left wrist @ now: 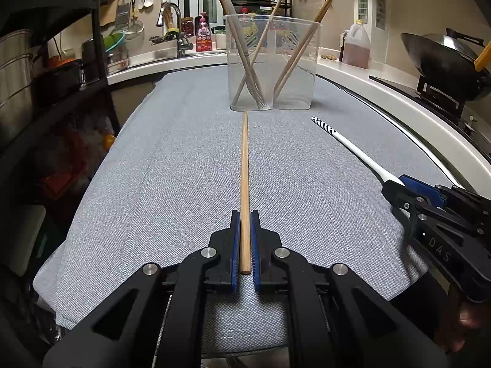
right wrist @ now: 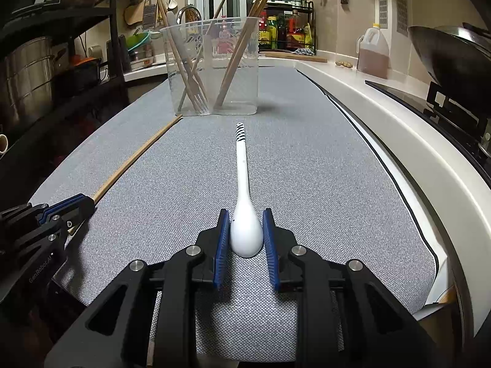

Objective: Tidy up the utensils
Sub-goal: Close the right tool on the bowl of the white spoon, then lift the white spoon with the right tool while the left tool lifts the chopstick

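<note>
My left gripper (left wrist: 245,224) is shut on the near end of a long wooden chopstick (left wrist: 244,168), which lies on the grey cloth and points at a clear two-compartment container (left wrist: 303,92). The right wrist view shows my right gripper (right wrist: 245,211) shut on the bowl of a white spoon (right wrist: 242,165) with a striped handle tip, which rests on the cloth. The container (right wrist: 245,92) stands upright ahead. Its left compartment holds chopsticks and a fork, its right one chopsticks. Each view shows the other gripper at its edge: the right gripper (left wrist: 399,184) and the left gripper (right wrist: 76,205).
The grey cloth (left wrist: 184,168) covers the worktop. A white counter edge (right wrist: 383,128) runs along the right, with an oil jug (left wrist: 356,46) and a wok (left wrist: 445,58) on the stove. A black shelf rack (left wrist: 61,76) stands at the left, and a faucet (left wrist: 172,15) at the back.
</note>
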`<act>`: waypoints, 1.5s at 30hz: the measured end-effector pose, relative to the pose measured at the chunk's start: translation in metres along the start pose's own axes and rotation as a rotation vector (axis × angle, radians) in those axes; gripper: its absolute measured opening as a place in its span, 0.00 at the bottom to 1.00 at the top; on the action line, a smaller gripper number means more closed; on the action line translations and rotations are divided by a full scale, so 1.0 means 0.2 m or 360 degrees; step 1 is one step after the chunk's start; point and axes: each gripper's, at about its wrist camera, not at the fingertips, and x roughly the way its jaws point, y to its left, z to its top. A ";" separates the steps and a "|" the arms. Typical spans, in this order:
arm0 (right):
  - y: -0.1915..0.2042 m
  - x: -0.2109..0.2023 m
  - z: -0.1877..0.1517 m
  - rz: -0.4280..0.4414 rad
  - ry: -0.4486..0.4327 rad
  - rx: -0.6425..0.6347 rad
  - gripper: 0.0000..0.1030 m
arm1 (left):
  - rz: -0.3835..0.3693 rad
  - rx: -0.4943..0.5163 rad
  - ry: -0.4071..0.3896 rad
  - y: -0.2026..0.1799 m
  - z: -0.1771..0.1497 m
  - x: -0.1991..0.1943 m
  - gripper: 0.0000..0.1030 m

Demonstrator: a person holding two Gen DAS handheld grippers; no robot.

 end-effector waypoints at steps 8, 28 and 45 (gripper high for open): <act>-0.01 -0.03 0.01 0.0012 0.0001 0.0006 0.21 | -0.0022 0.0003 0.0011 0.00 0.00 -0.01 0.06; -0.03 -0.32 0.14 0.0015 -0.0246 -0.0034 0.21 | -0.0043 -0.0015 -0.0227 0.02 0.06 -0.19 0.06; -0.06 -0.39 0.39 0.0046 -0.0397 -0.0051 0.21 | -0.0059 0.0013 -0.0330 0.00 0.09 -0.24 0.06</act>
